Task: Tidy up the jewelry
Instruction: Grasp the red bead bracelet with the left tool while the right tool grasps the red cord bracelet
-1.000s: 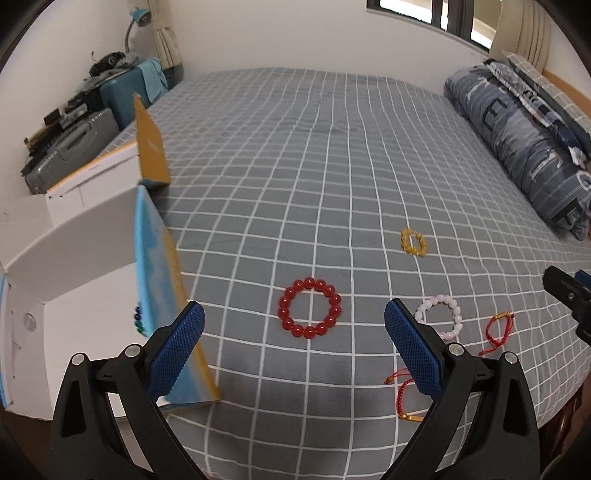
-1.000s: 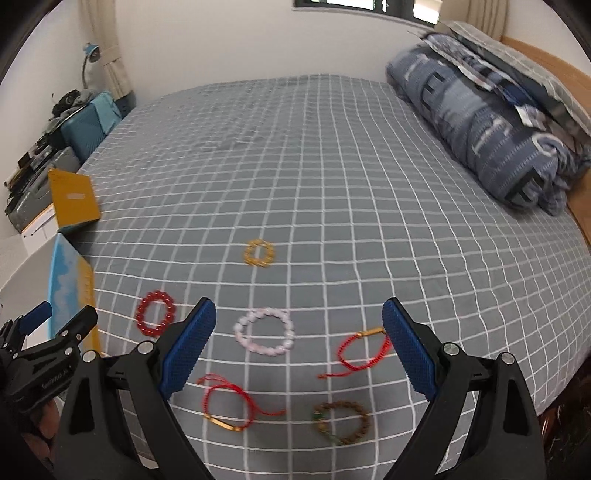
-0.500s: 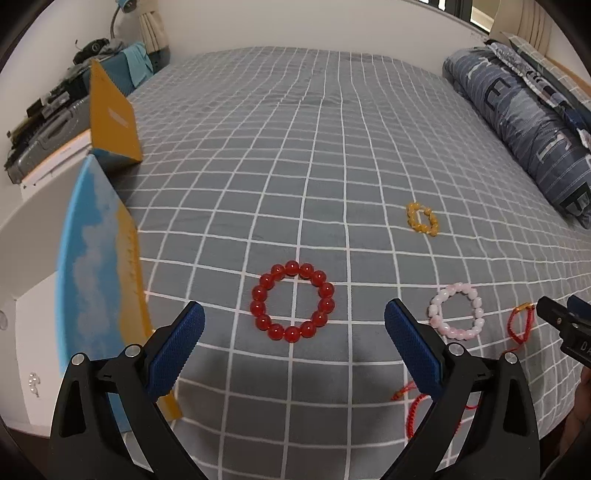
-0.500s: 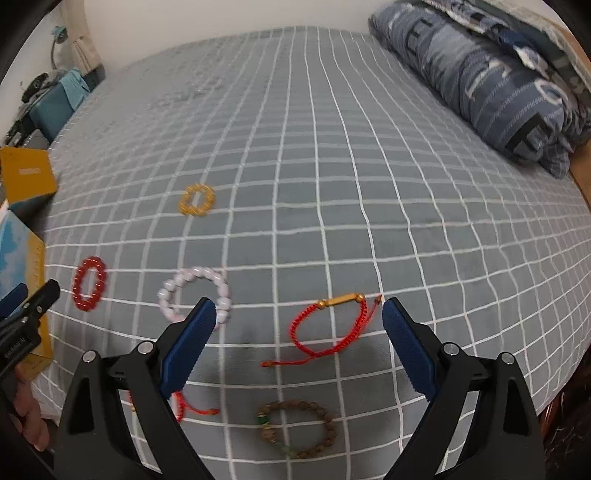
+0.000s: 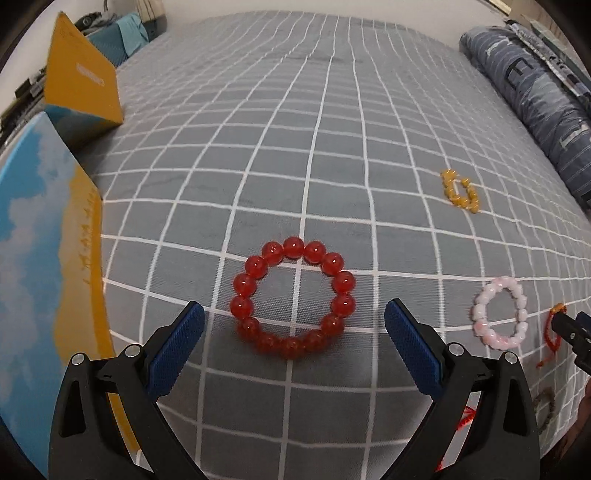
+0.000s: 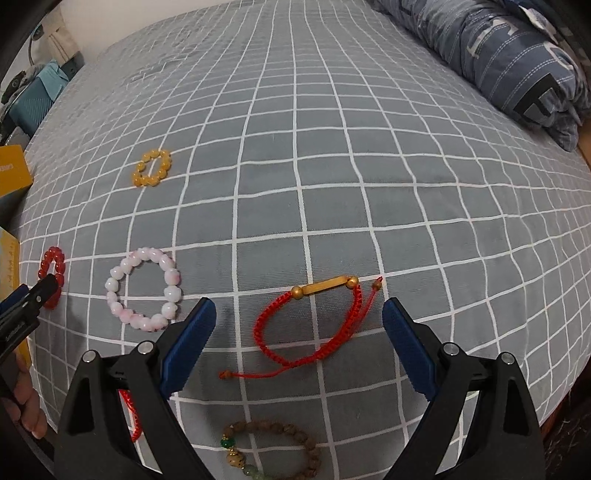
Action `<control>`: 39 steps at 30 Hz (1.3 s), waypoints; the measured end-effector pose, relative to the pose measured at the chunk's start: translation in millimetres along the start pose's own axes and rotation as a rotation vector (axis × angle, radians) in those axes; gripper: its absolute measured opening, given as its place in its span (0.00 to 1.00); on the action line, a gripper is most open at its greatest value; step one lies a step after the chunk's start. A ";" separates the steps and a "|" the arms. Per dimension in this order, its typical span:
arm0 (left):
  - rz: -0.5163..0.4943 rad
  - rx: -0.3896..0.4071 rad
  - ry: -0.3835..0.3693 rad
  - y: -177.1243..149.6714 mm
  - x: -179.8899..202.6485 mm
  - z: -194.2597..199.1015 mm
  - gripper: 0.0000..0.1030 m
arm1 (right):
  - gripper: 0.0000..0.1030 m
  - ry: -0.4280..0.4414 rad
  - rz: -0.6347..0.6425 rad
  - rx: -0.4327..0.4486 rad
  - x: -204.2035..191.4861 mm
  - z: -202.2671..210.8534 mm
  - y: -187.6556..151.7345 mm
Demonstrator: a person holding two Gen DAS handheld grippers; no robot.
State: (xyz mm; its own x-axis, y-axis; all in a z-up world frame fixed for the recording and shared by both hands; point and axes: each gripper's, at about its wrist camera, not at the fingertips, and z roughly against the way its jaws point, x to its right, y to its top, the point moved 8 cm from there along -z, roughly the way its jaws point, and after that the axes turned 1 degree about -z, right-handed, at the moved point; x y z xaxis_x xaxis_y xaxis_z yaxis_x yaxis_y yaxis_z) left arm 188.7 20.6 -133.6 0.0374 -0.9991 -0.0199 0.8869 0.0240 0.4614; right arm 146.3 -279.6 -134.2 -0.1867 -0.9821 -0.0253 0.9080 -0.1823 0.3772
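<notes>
A red bead bracelet (image 5: 293,300) lies flat on the grey checked bedspread (image 5: 332,147), right between the spread fingers of my open left gripper (image 5: 293,321). A red cord bracelet with a gold bar (image 6: 314,325) lies between the fingers of my open right gripper (image 6: 299,319). Further off are a pink bead bracelet (image 6: 144,291), a yellow bead bracelet (image 6: 152,172) and a brown bead bracelet (image 6: 273,454) near the bed's front edge. Another red cord (image 6: 131,413) shows behind the right gripper's left finger.
An open box with blue and yellow flaps (image 5: 48,258) stands at the bed's left edge. A folded blue quilt (image 6: 509,55) lies along the right side. Bags and clutter (image 5: 122,26) sit on the floor at the far left. The far bedspread is bare.
Both grippers have dropped lower and closer to the bedspread. The left has centred on the red bead bracelet, the right on the red cord bracelet. Both stay open.
</notes>
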 end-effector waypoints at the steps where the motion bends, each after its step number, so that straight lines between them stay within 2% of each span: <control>1: -0.002 -0.003 0.006 0.9 -0.7 -3.4 0.93 | 0.85 0.000 -0.001 -0.005 -1.8 -2.5 3.3; 9: 0.014 -0.029 0.019 2.8 -4.2 -18.8 0.92 | 0.85 -0.003 0.004 -0.039 -2.6 -15.0 -0.9; 10: 0.021 -0.035 0.016 3.8 -5.4 -20.2 0.92 | 0.82 -0.002 0.001 -0.045 -3.4 -17.5 -0.2; 11: 0.028 -0.042 0.013 5.4 -6.7 -21.3 0.90 | 0.75 -0.002 -0.002 -0.058 -3.5 -20.2 -1.4; 12: 0.037 -0.049 0.010 5.3 -7.4 -22.4 0.84 | 0.70 0.004 -0.008 -0.073 -3.4 -23.2 -2.9; 16: 0.040 -0.062 -0.002 4.7 -9.8 -23.4 0.67 | 0.61 0.009 -0.019 -0.083 -2.9 -25.3 -3.2; 21: 0.027 -0.069 -0.001 2.2 -9.4 -22.5 0.50 | 0.44 0.006 -0.047 -0.091 2.0 -24.7 -4.8; 25: 0.016 -0.074 -0.004 0.5 -8.5 -20.2 0.37 | 0.35 -0.004 -0.058 -0.096 8.3 -22.5 -6.9; 27: 0.011 -0.073 -0.008 -2.5 -8.9 -16.9 0.28 | 0.25 -0.008 -0.063 -0.095 10.6 -20.4 -8.1; 28: 0.009 -0.073 -0.008 -4.0 -8.7 -14.6 0.26 | 0.22 -0.007 -0.069 -0.093 12.4 -18.3 -9.6; 29: 0.007 -0.070 -0.011 -5.1 -8.1 -11.7 0.26 | 0.13 -0.004 -0.075 -0.091 13.5 -16.6 -9.4; 30: 0.005 -0.066 -0.014 -7.8 -6.3 -7.7 0.26 | 0.10 -0.002 -0.075 -0.086 14.3 -14.4 -9.6; 34: 0.000 -0.041 -0.024 -11.0 0.8 3.9 0.25 | 0.09 -0.006 -0.080 -0.066 14.5 -7.3 -10.0; 35: -0.001 -0.038 -0.020 -11.5 1.3 6.0 0.21 | 0.09 -0.006 -0.081 -0.063 13.3 -7.2 -9.7; 36: -0.001 -0.030 -0.016 -11.6 2.3 9.7 0.13 | 0.09 -0.007 -0.081 -0.060 12.9 -6.3 -9.5; 39: 0.000 0.007 0.002 -9.6 1.9 22.8 0.13 | 0.09 -0.001 -0.088 -0.024 14.2 3.5 -12.3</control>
State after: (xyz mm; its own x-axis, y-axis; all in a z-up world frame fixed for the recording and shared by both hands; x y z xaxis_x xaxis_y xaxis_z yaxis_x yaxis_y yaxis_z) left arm 169.8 17.7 -117.9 0.0387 -0.9990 -0.0214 0.8834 0.0242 0.4680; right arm 131.2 -291.1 -135.9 -0.2662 -0.9623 -0.0567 0.8970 -0.2688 0.3509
